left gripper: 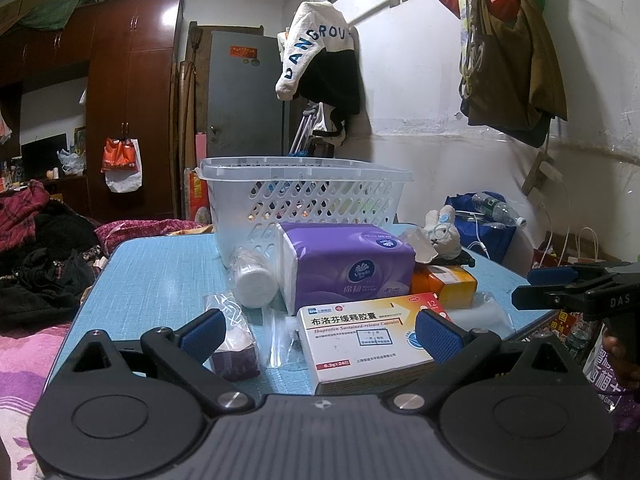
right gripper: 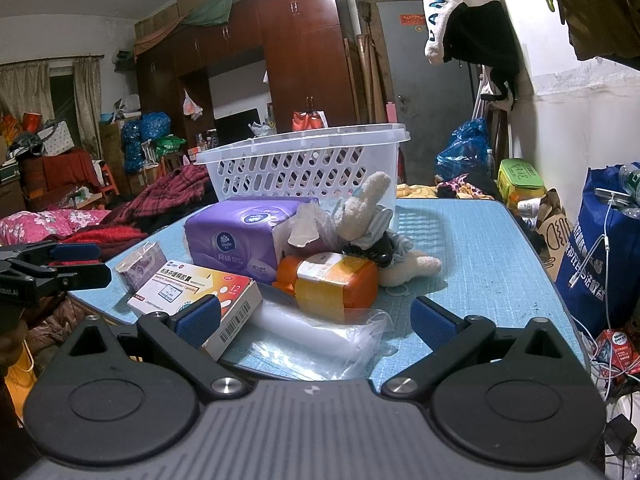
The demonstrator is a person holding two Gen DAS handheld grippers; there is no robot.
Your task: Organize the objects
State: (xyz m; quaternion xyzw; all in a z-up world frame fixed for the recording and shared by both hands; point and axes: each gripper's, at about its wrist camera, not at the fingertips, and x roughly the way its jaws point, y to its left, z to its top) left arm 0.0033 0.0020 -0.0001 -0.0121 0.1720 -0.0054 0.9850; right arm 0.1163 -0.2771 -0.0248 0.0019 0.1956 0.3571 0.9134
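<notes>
Over blue table [left gripper: 160, 264], both hand-held grippers [left gripper: 320, 336] [right gripper: 316, 320] tilt down, jaws wide.

Blue table [left gripper: 160, 272] carries white basket [left gripper: 308, 196], purple tissue pack [left gripper: 352, 264], medicine box [left gripper: 368, 336], orange box [right gripper: 332, 280]

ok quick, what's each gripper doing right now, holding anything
Left gripper: open, holding nothing; the medicine box lies between its fingers, not pressed.
Right gripper: open, holding nothing, over the clear plastic bag.
</notes>
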